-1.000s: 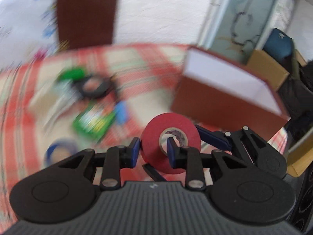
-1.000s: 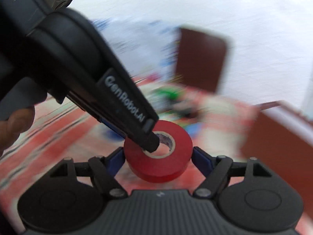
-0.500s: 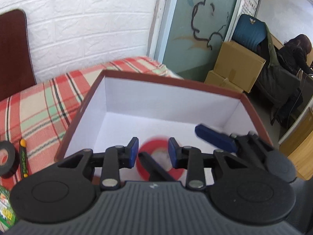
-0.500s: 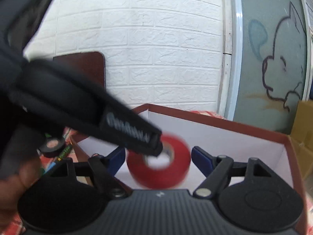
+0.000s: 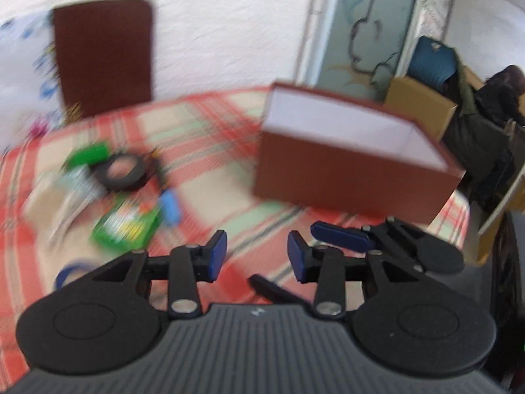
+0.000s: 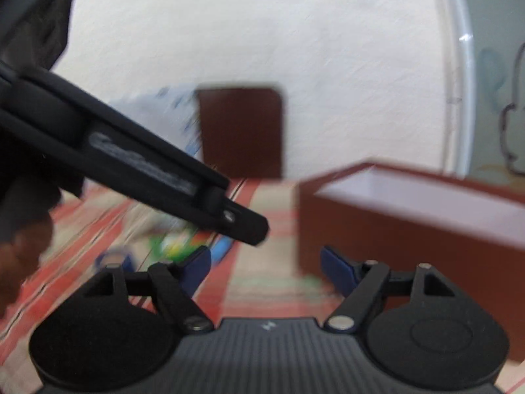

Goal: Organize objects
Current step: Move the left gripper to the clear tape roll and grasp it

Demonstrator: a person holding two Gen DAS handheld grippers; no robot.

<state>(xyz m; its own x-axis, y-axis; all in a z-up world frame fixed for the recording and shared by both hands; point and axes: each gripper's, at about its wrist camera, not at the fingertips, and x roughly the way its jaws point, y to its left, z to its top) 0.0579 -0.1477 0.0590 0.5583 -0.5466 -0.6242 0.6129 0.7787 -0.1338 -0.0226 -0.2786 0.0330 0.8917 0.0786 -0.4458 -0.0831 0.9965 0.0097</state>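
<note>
Both views are motion-blurred. My left gripper (image 5: 257, 252) is open and empty above the plaid tablecloth (image 5: 203, 131). My right gripper (image 6: 265, 262) is open and empty too; its blue pad shows in the left wrist view (image 5: 338, 237). The brown box with a white inside (image 5: 354, 161) stands at the right; it also shows in the right wrist view (image 6: 410, 223). Its floor is hidden, and the red tape is not in view. A black tape roll (image 5: 121, 172), a green packet (image 5: 126, 226), a blue item (image 5: 170, 208) and a blue tape roll (image 5: 67, 272) lie at the left.
A dark brown chair back (image 5: 101, 52) stands behind the table against the white wall. The left gripper's black arm (image 6: 137, 170) crosses the right wrist view. Cardboard boxes (image 5: 420, 105) and a seated person (image 5: 492, 105) are beyond the table's right edge.
The red tape has left the left gripper's fingers and gone out of view. Both grippers have pulled back from over the box toward the table's left side.
</note>
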